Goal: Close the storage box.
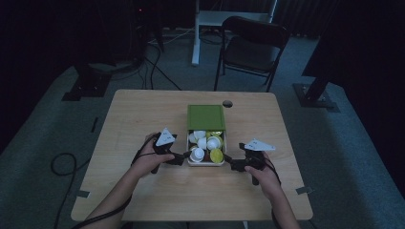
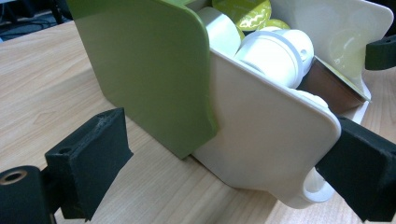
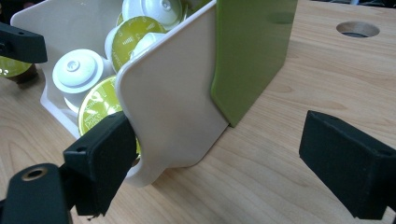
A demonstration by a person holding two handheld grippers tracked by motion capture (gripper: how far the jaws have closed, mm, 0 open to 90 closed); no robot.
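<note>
Basically, both grippers, left (image 1: 184,158) and right (image 1: 229,163), gape wide, flanking drawer (image 1: 206,163) at 9 and 3, steadying it.

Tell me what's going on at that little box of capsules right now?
Left gripper and right gripper open, one at each near corner of the white drawer. Drawer pulled out of green sleeve, full of capsules. Nothing in the way.

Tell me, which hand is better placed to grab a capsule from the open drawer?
Left, narrowly: the left gripper sits open beside the drawer, close to a white capsule; the right gripper is off its front corner.
</note>
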